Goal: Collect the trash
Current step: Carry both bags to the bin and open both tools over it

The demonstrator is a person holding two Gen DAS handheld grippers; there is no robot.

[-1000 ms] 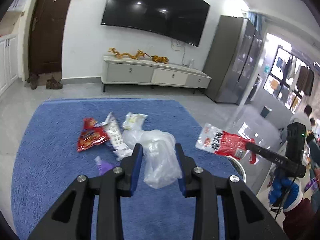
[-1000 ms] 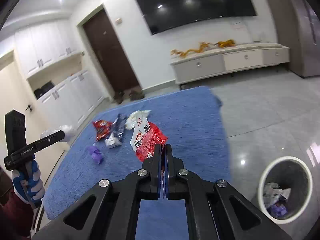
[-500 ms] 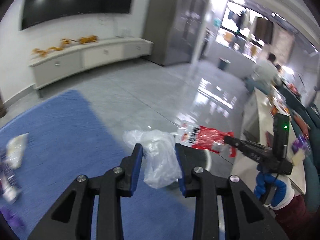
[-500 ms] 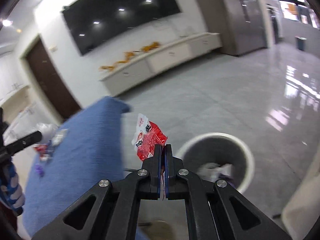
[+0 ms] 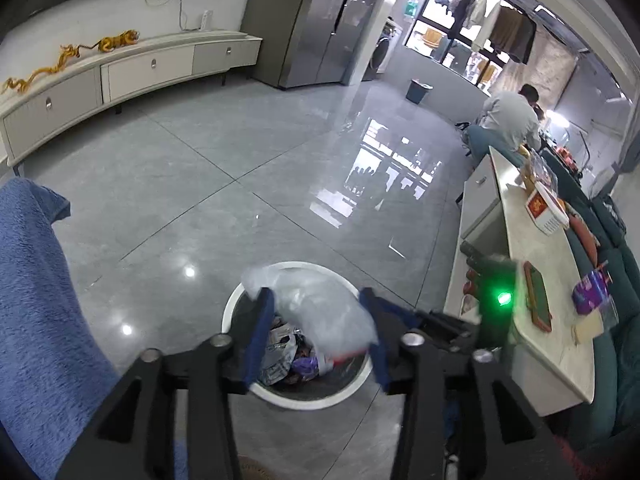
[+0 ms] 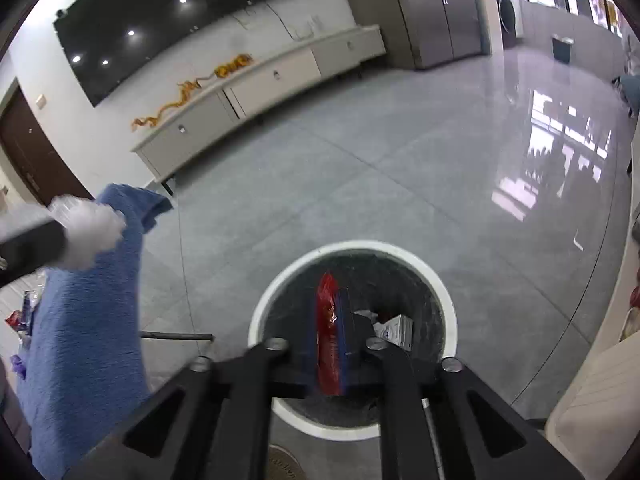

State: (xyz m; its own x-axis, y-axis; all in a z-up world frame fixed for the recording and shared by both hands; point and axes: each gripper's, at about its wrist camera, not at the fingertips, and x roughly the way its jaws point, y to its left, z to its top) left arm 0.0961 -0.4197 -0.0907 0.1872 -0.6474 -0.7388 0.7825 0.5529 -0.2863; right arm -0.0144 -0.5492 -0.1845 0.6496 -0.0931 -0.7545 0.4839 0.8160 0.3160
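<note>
A round bin with a white rim [image 5: 236,308] stands on the grey floor and holds several wrappers [image 5: 284,352]. My left gripper [image 5: 316,294] hangs right over it. Its jaws are opening, and a crumpled clear plastic bag [image 5: 320,316] sits loosely between the blue pads. In the right wrist view the same bin [image 6: 448,312] lies below my right gripper [image 6: 330,296]. Those jaws are opening too, with a red snack wrapper [image 6: 327,344] standing in the gap. The plastic bag [image 6: 90,236] also shows at the left of that view.
A blue cloth surface [image 5: 36,300] borders the bin on the left, with leftover wrappers [image 6: 18,316] on it. A white counter [image 5: 540,280] with boxes runs along the right. A long cabinet [image 5: 120,76] lines the far wall. A person [image 5: 508,116] sits far off.
Both grippers swung from the blue cloth over to the bin and tipped downward. Both pairs of jaws, clamped on the bag and the red wrapper earlier, have now parted.
</note>
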